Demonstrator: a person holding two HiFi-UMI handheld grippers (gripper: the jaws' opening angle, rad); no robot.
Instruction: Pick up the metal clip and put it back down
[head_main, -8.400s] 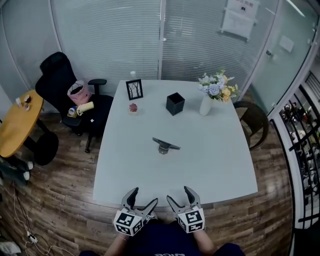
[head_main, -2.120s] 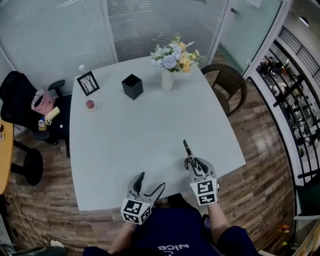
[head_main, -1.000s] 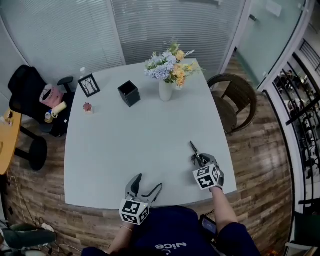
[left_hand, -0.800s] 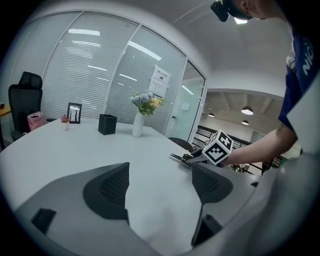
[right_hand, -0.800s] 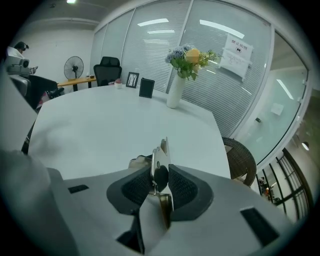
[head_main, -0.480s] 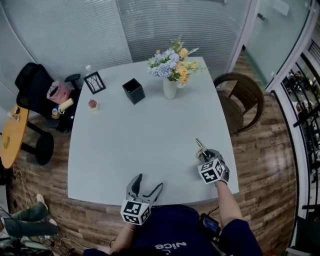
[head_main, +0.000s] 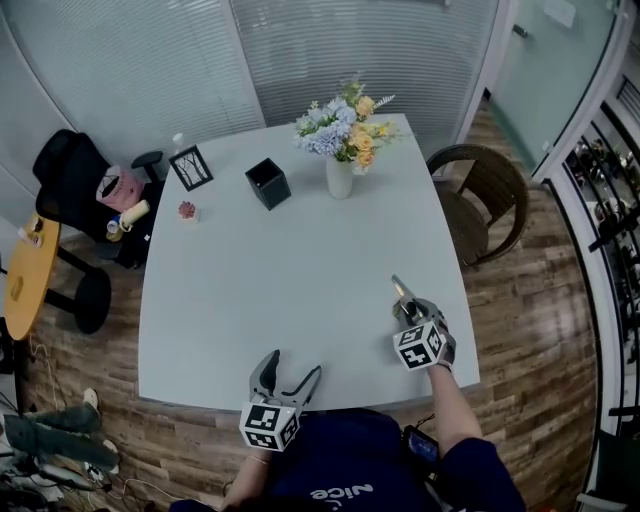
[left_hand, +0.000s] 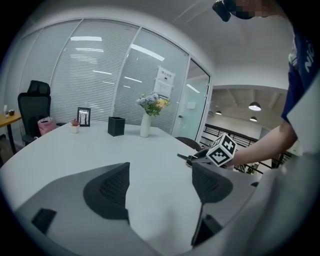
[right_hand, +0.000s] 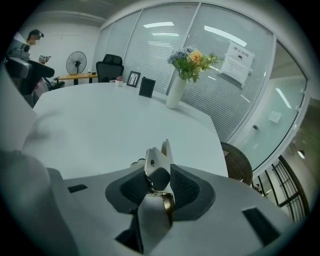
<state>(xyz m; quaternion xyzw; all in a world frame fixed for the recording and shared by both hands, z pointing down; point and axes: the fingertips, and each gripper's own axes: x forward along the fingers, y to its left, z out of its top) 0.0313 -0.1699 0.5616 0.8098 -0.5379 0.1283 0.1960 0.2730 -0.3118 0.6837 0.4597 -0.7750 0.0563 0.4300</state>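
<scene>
Far left, off the tabletop (head_main: 260, 290): black chair (head_main: 65, 170), not involved. Along the far edge, left to right: picture frame (head_main: 190, 167), black box (head_main: 267, 184), vase of flowers (head_main: 340, 170). All are well apart from the work zone, so nothing crowds the put-down.

Left tool (head_main: 293, 365): parked at the near edge, just in front of the person. Its own view shows the jaws wide apart with only bare tabletop between them. Released, carrying nothing. Judgement: held back and low so as not to obstruct the other arm. This task needs one tool only.

Right tool (head_main: 405, 308): out toward the right edge of the tabletop, arm extended. Metal clip (head_main: 399, 289) sits between its jaws, nose pointing away from the person. In the right gripper view, both pads (right_hand: 131, 187) flank the clip's black handle end and touch it, with the brass-coloured spring (right_hand: 167, 202) just below. Jaws are opening: grasping the clip, grip loosening. The hold is on the handle end, which leaves the nose free and in sight and suits a controlled set-down.

Clip is low over the tabletop. Whether it already bears on the surface I cannot tell from any view.

Judgement: put-down step, nearly complete. Risk: clip tipping sideways as the pads let go. Wicker chair (head_main: 490, 195) stands beyond the right edge, irrelevant.
</scene>
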